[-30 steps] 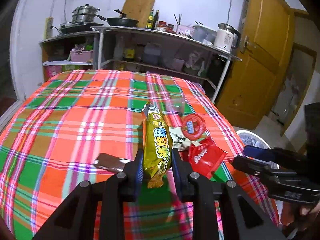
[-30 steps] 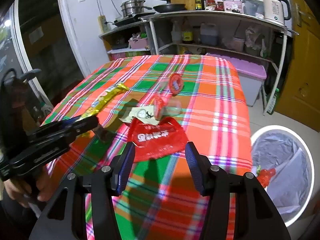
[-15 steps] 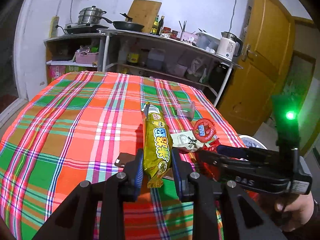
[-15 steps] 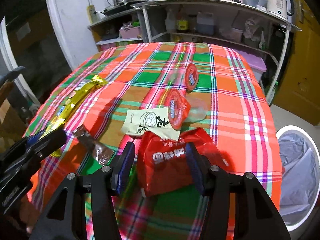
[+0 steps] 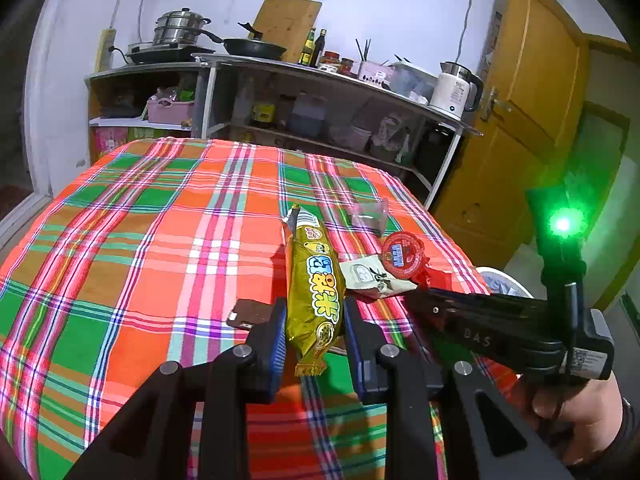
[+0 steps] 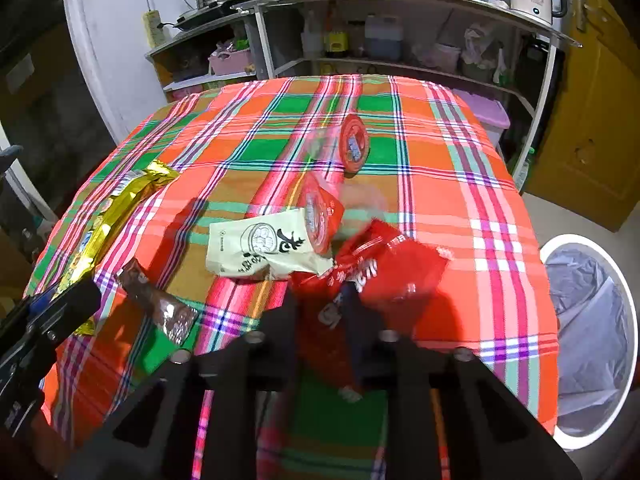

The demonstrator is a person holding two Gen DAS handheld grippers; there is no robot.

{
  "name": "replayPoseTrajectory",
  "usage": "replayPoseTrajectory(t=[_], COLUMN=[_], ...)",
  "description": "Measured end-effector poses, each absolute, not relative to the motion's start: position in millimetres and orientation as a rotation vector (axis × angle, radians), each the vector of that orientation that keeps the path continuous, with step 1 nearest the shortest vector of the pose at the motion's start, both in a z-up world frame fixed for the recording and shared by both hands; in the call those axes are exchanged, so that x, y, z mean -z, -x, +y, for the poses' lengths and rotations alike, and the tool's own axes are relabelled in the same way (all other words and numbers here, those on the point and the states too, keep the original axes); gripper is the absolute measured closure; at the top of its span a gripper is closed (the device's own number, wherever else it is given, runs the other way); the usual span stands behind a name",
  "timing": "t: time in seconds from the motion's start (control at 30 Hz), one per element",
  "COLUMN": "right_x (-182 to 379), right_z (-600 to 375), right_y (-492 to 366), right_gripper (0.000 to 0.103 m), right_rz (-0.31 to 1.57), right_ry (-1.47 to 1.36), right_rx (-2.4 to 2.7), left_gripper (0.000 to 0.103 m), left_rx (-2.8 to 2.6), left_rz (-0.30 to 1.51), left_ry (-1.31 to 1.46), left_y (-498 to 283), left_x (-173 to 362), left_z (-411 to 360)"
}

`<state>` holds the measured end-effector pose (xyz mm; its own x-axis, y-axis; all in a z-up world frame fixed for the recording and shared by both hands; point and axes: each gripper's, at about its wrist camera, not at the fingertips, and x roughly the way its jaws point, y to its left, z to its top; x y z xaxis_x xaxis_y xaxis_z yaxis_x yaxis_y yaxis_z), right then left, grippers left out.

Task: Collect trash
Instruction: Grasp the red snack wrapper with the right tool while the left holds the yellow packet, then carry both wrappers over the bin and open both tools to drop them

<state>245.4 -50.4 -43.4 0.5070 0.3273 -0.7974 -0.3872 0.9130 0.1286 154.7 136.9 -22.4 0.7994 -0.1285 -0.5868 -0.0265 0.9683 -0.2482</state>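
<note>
Pickup step, both sides loaded. Left gripper point(image 5: 314, 344) is closed on the long gold foil snack wrapper point(image 5: 316, 288), centre of the left view, pinched near its lower end, rest of it sticking up and forward. Right gripper point(image 6: 322, 316) looks closed on the crumpled red plastic snack bag point(image 6: 384, 272), centre of the right view; frame is blurred there, so grip depth is unclear.

Next, by my read: carry both to the white-rimmed bin w/ grey liner point(image 6: 592, 340), right edge of the right view, on the floor just past the bench point(image 6: 500, 240) edge, then let go over it.

Left on the plaid cloth: cream paper packet w/ black print point(image 6: 260, 248), touching the red bag and a red-lidded clear cup point(image 6: 320, 216) on its side; second red-lidded cup point(image 6: 352, 146) farther back; brown foil wrapper point(image 6: 160, 304) lower left, near the left gripper.

In the way: cream packet overlaps the red bag, so may drag along w/ it.
</note>
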Motion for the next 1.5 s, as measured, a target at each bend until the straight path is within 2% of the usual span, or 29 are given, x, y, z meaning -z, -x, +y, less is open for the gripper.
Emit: replayPoseTrajectory(t=[0.07, 0.27, 1.0, 1.5], right_x=[42, 36, -10, -10], right_z=[-55, -72, -174, -259], right_y=[-243, -233, -197, -197], right_gripper=[0.090, 0.094, 0.095, 0.095], right_rz=[0.944, 0.918, 0.784, 0.762], right_ry=[0.063, 0.051, -0.049, -0.146], right_rx=[-0.440, -0.472, -0.435, -0.305], left_gripper=[0.076, 0.076, 0.076, 0.076], left_rx=[0.059, 0.074, 0.217, 0.350], left_rz=[0.645, 0.646, 0.631, 0.638], left_ry=[0.246, 0.228, 0.134, 0.051], left_y=[-155, -154, -155, -185], left_x=[22, 17, -8, -11], left_z=[133, 118, 23, -58])
